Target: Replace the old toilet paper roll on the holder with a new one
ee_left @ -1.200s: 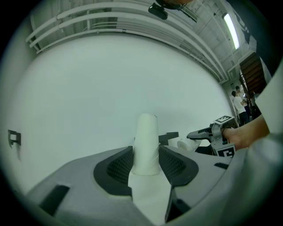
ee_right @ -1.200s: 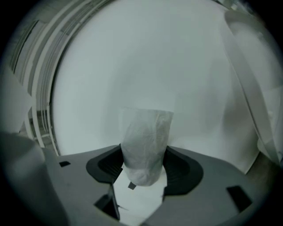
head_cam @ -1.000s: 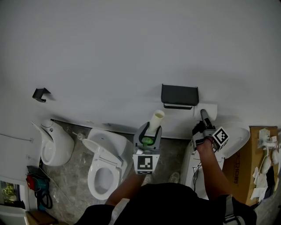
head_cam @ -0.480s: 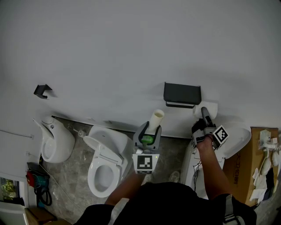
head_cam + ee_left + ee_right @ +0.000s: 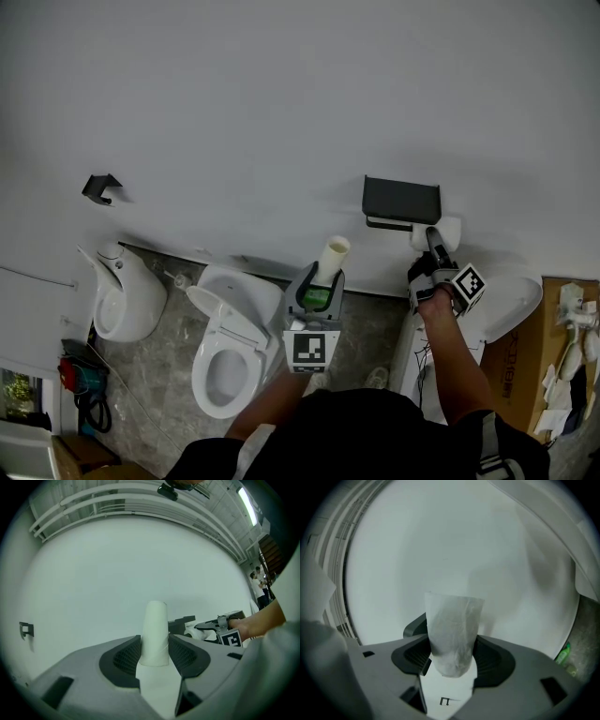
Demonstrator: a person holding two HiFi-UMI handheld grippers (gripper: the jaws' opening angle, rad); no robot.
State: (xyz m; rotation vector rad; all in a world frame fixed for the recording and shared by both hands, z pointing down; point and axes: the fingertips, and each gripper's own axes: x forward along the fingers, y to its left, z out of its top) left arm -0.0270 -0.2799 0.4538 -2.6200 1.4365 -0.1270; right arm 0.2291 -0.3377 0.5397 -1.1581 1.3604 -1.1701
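Note:
A black toilet paper holder (image 5: 401, 200) is fixed to the white wall. Just below its right end sits a white paper roll (image 5: 446, 231), and my right gripper (image 5: 433, 246) is shut on it; in the right gripper view the crinkled white roll (image 5: 453, 632) stands between the pads of the right gripper (image 5: 452, 656). My left gripper (image 5: 323, 279) is lower and to the left of the holder, shut on a bare cream cardboard tube (image 5: 334, 255). The left gripper view shows that tube (image 5: 155, 634) upright in the left gripper (image 5: 154, 649), with the holder (image 5: 182, 624) beyond it.
A toilet (image 5: 228, 349) with its seat down stands on the grey floor at lower left, with a white urinal-like fixture (image 5: 123, 302) further left. A small black hook (image 5: 101, 187) is on the wall. A white basin (image 5: 506, 306) and a cardboard box (image 5: 565, 375) are at right.
My right gripper has carried the white roll leftward, closer under the holder's right end. The left gripper with the tube has drifted left, away from the holder.

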